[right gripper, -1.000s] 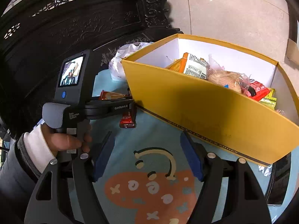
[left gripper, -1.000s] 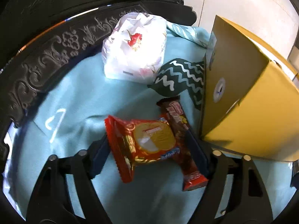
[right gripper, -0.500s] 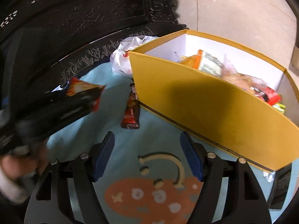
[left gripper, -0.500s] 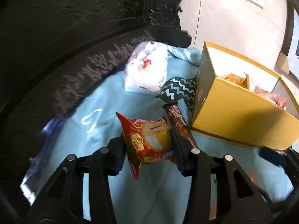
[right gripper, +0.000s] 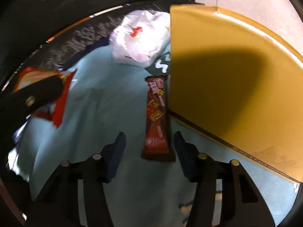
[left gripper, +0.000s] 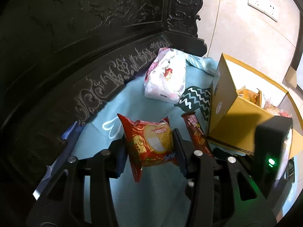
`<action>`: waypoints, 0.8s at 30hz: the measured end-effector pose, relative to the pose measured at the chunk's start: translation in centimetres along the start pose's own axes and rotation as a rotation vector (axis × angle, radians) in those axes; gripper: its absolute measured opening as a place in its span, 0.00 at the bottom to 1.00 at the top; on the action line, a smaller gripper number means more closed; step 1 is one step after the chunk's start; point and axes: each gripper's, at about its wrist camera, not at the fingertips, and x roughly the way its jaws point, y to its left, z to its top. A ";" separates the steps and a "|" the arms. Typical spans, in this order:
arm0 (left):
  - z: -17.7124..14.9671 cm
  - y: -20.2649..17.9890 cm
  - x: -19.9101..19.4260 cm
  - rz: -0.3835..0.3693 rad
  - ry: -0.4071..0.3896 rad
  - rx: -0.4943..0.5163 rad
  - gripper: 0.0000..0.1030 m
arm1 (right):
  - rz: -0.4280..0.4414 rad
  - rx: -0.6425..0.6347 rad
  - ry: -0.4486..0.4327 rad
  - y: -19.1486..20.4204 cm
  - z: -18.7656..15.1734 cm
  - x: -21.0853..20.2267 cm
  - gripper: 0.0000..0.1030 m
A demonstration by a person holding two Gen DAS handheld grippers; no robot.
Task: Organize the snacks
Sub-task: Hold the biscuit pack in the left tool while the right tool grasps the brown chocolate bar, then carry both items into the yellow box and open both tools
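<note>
My left gripper (left gripper: 149, 149) is shut on a red biscuit packet (left gripper: 149, 143) and holds it above the light blue cloth (left gripper: 117, 113). A dark red snack bar (right gripper: 156, 117) lies on the cloth beside the yellow box (right gripper: 227, 87). My right gripper (right gripper: 149, 147) hangs low over the bar's near end, its jaws closing with the end between them; the pads do not touch it. In the left wrist view the bar (left gripper: 197, 130) lies right of the packet, the box (left gripper: 233, 121) holds several snacks, and the right gripper's dark body (left gripper: 270, 151) shows at the right.
A white plastic bag (left gripper: 166, 79) lies at the back of the cloth beside the box. Dark carved furniture (left gripper: 85, 56) runs along the left and back. A tiled wall with a socket (left gripper: 263, 5) stands behind the box. The cloth (right gripper: 106, 113) spreads left of the bar.
The left gripper closed on the red packet and lifted it off the cloth. The right gripper moved down and toward the snack bar, and its jaws narrowed.
</note>
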 end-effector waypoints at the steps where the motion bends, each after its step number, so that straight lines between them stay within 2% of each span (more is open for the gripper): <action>1: 0.0 0.0 0.2 0.000 0.004 0.001 0.43 | -0.028 -0.001 0.003 0.1 0.1 0.4 0.48; 2: -0.1 -0.1 0.3 0.001 0.007 0.003 0.43 | -0.056 -0.015 -0.004 0.2 0.2 0.5 0.44; 3: -0.1 -0.1 0.4 0.002 0.008 0.004 0.43 | -0.089 -0.033 -0.008 0.4 0.2 0.6 0.32; 4: -0.1 -0.2 0.5 0.004 0.009 0.005 0.43 | -0.088 -0.038 -0.006 0.6 0.2 0.6 0.25; 12: -0.4 -0.3 0.6 -0.001 0.016 0.010 0.43 | -0.070 -0.045 -0.020 0.3 -0.9 -1.0 0.23; 24: -1.5 -1.2 -2.0 -0.008 -0.014 0.051 0.43 | 0.027 -0.040 -0.060 -0.6 -2.8 -7.7 0.23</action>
